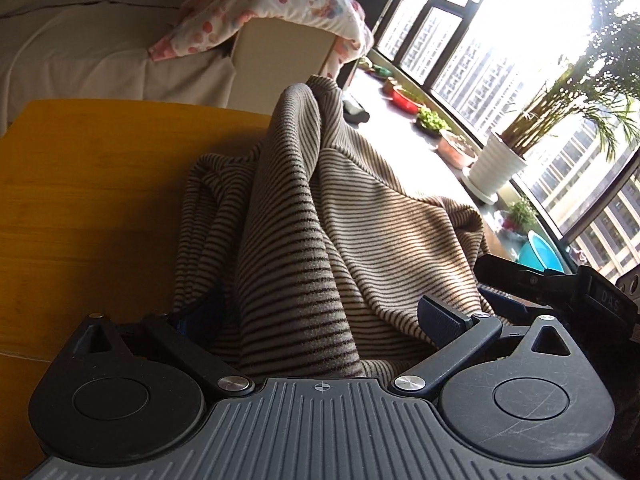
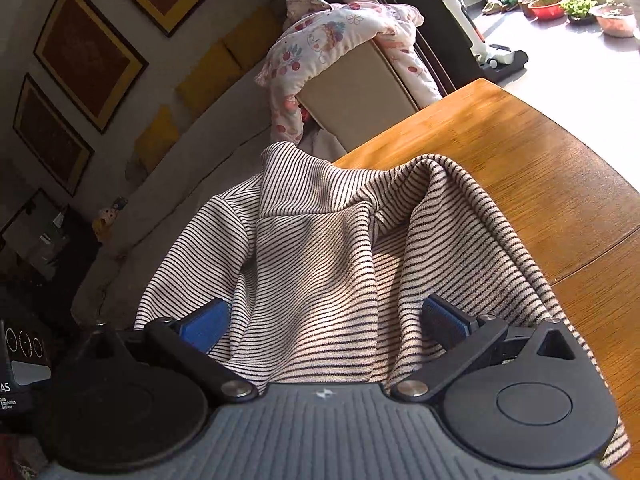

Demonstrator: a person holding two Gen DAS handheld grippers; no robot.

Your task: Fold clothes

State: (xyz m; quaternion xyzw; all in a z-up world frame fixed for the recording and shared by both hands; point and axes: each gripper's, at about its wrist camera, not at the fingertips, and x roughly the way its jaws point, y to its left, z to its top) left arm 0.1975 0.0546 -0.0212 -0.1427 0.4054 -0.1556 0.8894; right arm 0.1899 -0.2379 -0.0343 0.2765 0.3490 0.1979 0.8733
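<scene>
A beige garment with thin dark stripes (image 1: 328, 216) lies bunched on the wooden table (image 1: 88, 184), one ridge of it raised. My left gripper (image 1: 316, 320) is open, its blue pads wide apart, with the cloth heaped between and over them. In the right wrist view the same striped garment (image 2: 320, 248) drapes over my right gripper (image 2: 324, 320), which is open too, its fingers wide apart and the fabric lying loose between them. The right gripper's black body (image 1: 560, 284) shows at the right edge of the left wrist view.
A sofa (image 1: 80, 52) with a floral blanket (image 1: 280, 4) over its arm stands beyond the table. A window sill holds plant pots (image 1: 496, 168) and bowls. The table's edge (image 2: 540, 108) curves on the right. Framed pictures (image 2: 88, 56) hang on the wall.
</scene>
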